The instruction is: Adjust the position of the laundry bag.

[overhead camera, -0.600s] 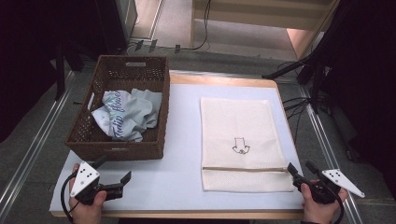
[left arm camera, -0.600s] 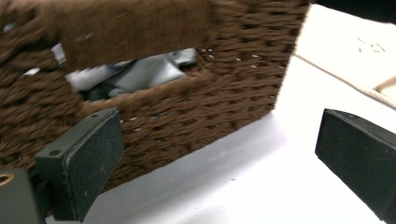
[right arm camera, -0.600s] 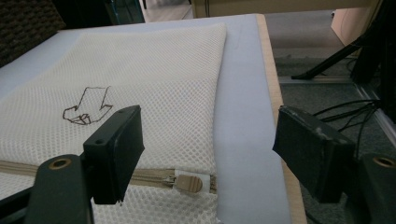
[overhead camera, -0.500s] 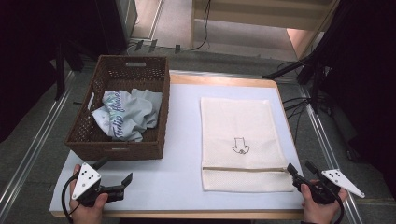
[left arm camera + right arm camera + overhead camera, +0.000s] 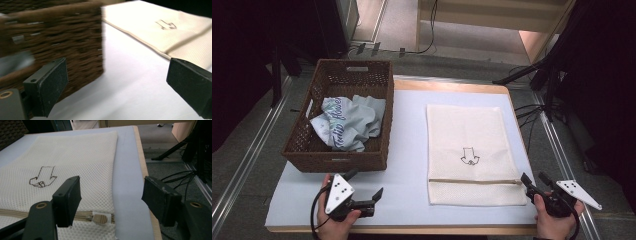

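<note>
A cream mesh bag (image 5: 467, 135) with a drawn arrow lies flat on the right half of the white table top (image 5: 407, 150). Its zipper (image 5: 472, 181) runs across near the front end. My right gripper (image 5: 533, 178) stands open at the bag's front right corner. In the right gripper view the jaws (image 5: 113, 197) straddle the bag's edge, and the zipper pull (image 5: 100, 218) lies just below them, untouched. My left gripper (image 5: 363, 184) is open and empty in front of the brown wicker basket (image 5: 337, 160). A pale blue garment (image 5: 344, 122) is crumpled inside the basket.
In the left gripper view the basket's wall (image 5: 62, 32) is close on the left and the bag (image 5: 155, 27) lies farther right. Beyond the table's wooden right edge (image 5: 140, 152), cables and stand legs (image 5: 532, 75) lie on the floor. Bare table separates basket and bag.
My left gripper has slid to the right along the table's front edge, still open. The right gripper, bag and basket have stayed put.
</note>
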Motion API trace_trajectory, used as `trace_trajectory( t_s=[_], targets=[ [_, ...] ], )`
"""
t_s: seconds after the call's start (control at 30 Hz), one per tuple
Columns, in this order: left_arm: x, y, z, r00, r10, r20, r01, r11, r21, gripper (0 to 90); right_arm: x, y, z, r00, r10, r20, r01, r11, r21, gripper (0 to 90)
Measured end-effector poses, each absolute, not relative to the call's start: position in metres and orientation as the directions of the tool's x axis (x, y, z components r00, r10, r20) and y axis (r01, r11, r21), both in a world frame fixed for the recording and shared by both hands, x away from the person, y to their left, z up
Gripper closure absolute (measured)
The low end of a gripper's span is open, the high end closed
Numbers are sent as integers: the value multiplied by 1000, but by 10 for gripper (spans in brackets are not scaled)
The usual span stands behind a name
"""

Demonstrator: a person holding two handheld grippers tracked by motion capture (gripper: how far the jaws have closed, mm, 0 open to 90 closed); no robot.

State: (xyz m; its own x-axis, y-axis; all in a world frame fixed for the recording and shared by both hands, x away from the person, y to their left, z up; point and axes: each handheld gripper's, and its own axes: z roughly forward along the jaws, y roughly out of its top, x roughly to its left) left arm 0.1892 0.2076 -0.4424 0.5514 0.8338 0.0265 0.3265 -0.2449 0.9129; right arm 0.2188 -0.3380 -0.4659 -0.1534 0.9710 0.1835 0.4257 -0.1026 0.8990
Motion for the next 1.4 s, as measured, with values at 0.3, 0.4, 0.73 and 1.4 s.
trace_trajectory(
  t_s=[0.3, 0.4, 0.73, 1.4],
  targets=[
    [201, 164, -444, 596, 802, 42, 332, -294, 896, 67, 232, -337, -455, -178, 960, 214, 423, -122, 898, 423],
    [206, 150, -447, 608, 793, 36, 341, -302, 890, 70, 240, -332, -454, -193, 960, 202, 436, -100, 894, 437],
    [221, 112, -455, 630, 777, 16, 375, -322, 869, 138, 269, -327, -462, -180, 963, 202, 476, -95, 874, 460],
    [222, 66, -471, 693, 721, 12, 459, -454, 763, 232, 275, -333, -482, -153, 957, 247, 561, -122, 819, 509]
  ],
)
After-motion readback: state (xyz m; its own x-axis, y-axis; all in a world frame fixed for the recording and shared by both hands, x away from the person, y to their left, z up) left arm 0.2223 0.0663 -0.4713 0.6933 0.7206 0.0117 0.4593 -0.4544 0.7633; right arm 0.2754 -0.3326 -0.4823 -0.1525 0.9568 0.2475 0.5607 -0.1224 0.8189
